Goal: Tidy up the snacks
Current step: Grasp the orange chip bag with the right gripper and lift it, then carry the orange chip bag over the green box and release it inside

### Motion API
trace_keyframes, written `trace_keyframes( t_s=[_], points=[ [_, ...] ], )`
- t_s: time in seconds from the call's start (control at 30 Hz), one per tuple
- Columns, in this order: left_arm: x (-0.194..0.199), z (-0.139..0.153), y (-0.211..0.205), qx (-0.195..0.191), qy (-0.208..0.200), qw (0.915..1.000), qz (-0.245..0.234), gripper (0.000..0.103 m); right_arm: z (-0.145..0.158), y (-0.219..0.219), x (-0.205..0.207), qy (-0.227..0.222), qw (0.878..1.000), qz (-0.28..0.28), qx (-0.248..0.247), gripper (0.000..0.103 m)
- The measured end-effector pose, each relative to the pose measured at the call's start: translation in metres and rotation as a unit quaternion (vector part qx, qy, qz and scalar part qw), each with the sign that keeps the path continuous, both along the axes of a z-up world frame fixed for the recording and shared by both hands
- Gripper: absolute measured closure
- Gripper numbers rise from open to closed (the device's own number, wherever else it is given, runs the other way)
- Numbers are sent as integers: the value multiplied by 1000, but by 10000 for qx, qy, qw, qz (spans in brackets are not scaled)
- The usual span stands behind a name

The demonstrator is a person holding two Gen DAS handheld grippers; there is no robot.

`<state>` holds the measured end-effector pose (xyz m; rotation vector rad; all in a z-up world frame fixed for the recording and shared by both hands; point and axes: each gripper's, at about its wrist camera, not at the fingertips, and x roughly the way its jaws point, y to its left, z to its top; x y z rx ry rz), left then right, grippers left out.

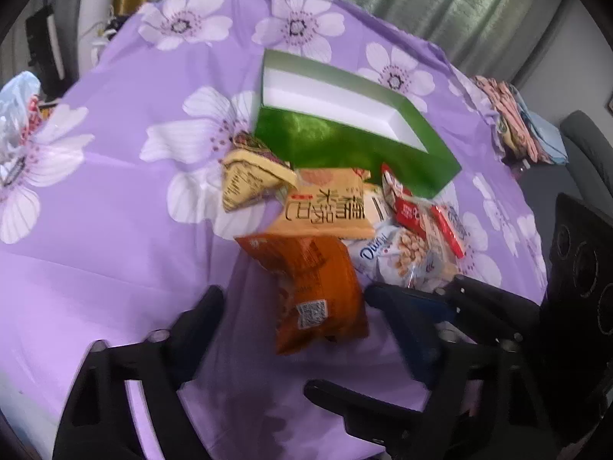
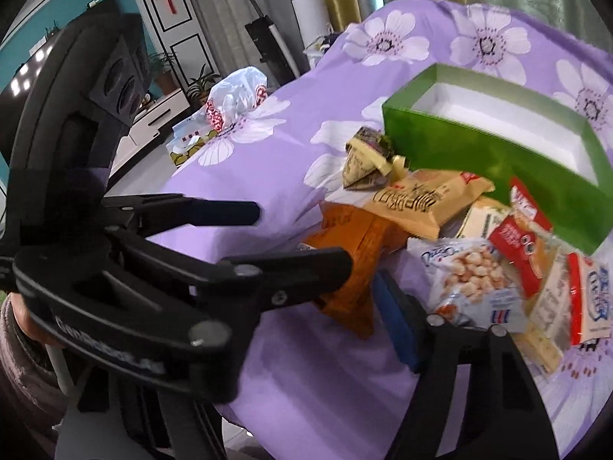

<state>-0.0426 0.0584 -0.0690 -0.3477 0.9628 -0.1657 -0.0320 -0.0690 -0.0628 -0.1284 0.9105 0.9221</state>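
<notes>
Purple cloth (image 1: 115,230) with big white flowers covered the whole surface. Nearest to the cameras, the two grippers were crossed over each other above the near edge. The left gripper (image 1: 295,293) had its jaws apart, and the orange packet (image 1: 318,287) lay flat on the cloth between them. Its left finger stood clear of the packet, and its blue-padded right finger was just beside the packet's right edge. The right gripper (image 1: 385,333) also had its jaws standing wide and gripped nothing. From its own camera one finger was hidden behind the left gripper, and the other one was just beside the same orange packet. Whether any pad really touched the packet I could not tell, because the picture was blurred. Just behind the orange packet, more toward the right edge, the other snacks lay in a loose pile: a white-blue packet (image 1: 398,257) of pale puffed balls, some red-white packets (image 1: 413,214), a tan packet (image 1: 329,211) with large characters, and a yellowish triangular packet (image 1: 249,180). Behind the pile stood the green box (image 1: 345,145), open on top and white inside, touching the pile with its near wall. A plastic bag (image 1: 19,107) sat at the left edge, folded textiles (image 1: 513,122) at the far right edge, and curtains (image 1: 459,11) hung beyond.
</notes>
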Motion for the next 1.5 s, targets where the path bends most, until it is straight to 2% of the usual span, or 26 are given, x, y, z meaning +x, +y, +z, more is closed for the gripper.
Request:
trace_keyframes(
  t_s=[0.07,0.17,0.23,0.37,0.57,0.7,0.97,1.23,1.5],
  points=[
    [2,-5,-1,-50,66,10000,-49,29,-1,1,1,0,10000,23,7,34],
    [6,-9,-2,-192,120,9997,-110,32,-4,3,4,99,9999,62,-16,43],
    [8,-10,-1,-229,145,9995,-134,45,-9,6,8,180,9998,31,-118,48],
    [9,-12,1,-305,165,9993,-108,48,-14,8,12,274,9994,47,-181,59],
    [5,-9,0,-307,67,9994,-130,53,-14,4,12,289,9995,27,-133,64],
    [0,5,-1,-221,-95,9996,-120,56,-7,3,8,225,9997,53,-27,66],
    [-1,50,-5,15,-669,9977,-116,56,33,1,3,-338,9991,77,245,66],
    [32,81,-21,146,-1044,9939,-314,56,64,-15,27,-798,9956,-193,451,66],
    [84,90,-42,77,-1132,9919,-567,56,73,-37,69,-1042,9917,-619,427,66]
  ],
)
